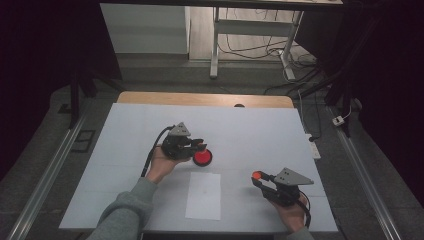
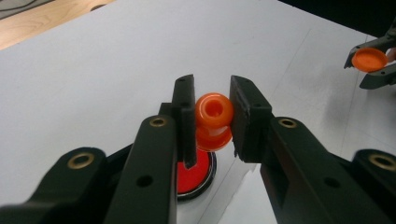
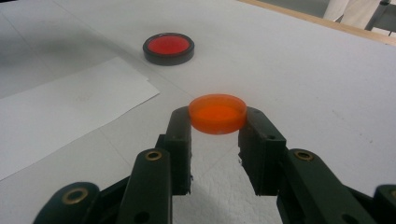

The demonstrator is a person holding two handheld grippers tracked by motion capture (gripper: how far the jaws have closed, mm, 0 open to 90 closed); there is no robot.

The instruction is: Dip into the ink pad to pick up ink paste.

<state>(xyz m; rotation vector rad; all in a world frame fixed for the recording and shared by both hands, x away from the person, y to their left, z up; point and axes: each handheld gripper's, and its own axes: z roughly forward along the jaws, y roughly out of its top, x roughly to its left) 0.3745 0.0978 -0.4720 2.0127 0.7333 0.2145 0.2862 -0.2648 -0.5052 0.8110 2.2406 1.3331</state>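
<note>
Up close, hollow orange knob point(image 2: 213, 119)

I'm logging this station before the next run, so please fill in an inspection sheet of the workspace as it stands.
Surface: white table top, wooden edge at the far side.
Job's things: orange knob-shaped piece in the left tongs; orange cap in the right tongs; round black dish with red inside flat on the table.
Clutter: one white paper sheet, near edge.
Grippers: both tongs shut on their pieces, each held in a hand above the table.
Cables: one trails from each gripper; more lie on the floor beyond.
Surroundings: a white desk frame behind; dark at both sides.
</note>
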